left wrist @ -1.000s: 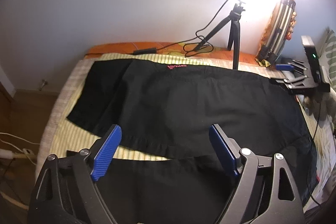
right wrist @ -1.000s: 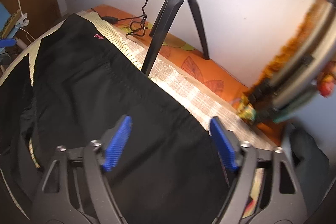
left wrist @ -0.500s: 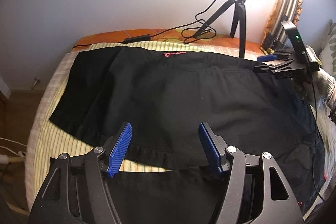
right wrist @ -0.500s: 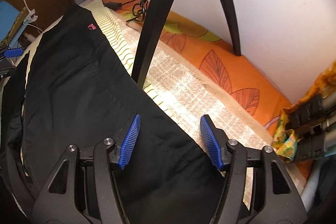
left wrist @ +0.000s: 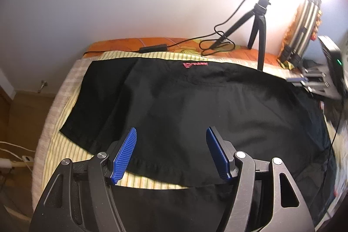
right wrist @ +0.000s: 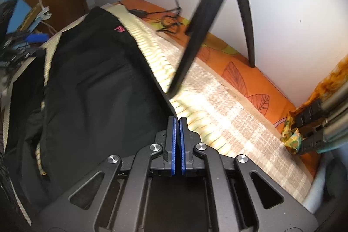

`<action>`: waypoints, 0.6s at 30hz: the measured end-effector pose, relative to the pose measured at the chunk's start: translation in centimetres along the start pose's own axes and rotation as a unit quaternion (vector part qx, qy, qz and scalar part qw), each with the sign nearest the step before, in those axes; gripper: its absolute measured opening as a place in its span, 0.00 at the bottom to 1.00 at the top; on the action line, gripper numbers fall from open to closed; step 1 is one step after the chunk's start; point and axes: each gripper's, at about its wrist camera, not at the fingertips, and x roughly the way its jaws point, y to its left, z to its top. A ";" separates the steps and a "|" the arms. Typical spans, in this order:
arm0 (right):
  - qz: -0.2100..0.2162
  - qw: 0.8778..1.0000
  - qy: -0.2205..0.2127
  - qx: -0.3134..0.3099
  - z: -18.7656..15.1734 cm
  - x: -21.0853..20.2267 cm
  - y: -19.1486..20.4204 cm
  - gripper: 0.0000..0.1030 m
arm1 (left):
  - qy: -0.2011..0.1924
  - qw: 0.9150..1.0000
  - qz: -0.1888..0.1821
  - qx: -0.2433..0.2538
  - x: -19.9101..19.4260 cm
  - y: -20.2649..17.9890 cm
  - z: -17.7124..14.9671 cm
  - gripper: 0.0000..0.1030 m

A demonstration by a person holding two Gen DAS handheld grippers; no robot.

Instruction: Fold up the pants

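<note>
The right gripper point(right wrist: 177, 121) has snapped shut at the black pants' point(right wrist: 97, 88) edge; the left gripper point(left wrist: 170, 140) narrowed slightly.

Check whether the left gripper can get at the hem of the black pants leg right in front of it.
Probably yes. The left gripper is open over the black pants, the hem lying between its blue pads with nothing on top.

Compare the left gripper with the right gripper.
The left gripper is open, its fingers spread above the pants; the right gripper is shut, its fingers together. The left hovers over a hem; the right sits at the pants' far edge, where a grip cannot be confirmed. Both have blue pads.
</note>
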 end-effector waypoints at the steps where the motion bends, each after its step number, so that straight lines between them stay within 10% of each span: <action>1: -0.004 1.000 -0.005 -0.003 -0.2 -0.8 0.7 0.04 | 0.003 1.000 -0.007 -0.008 0.1 0.3 0.3 0.65; 18: 0.029 0.997 0.003 -0.065 -4.5 -3.6 9.9 0.03 | 0.091 0.984 -0.063 -0.138 7.3 1.1 7.3 0.73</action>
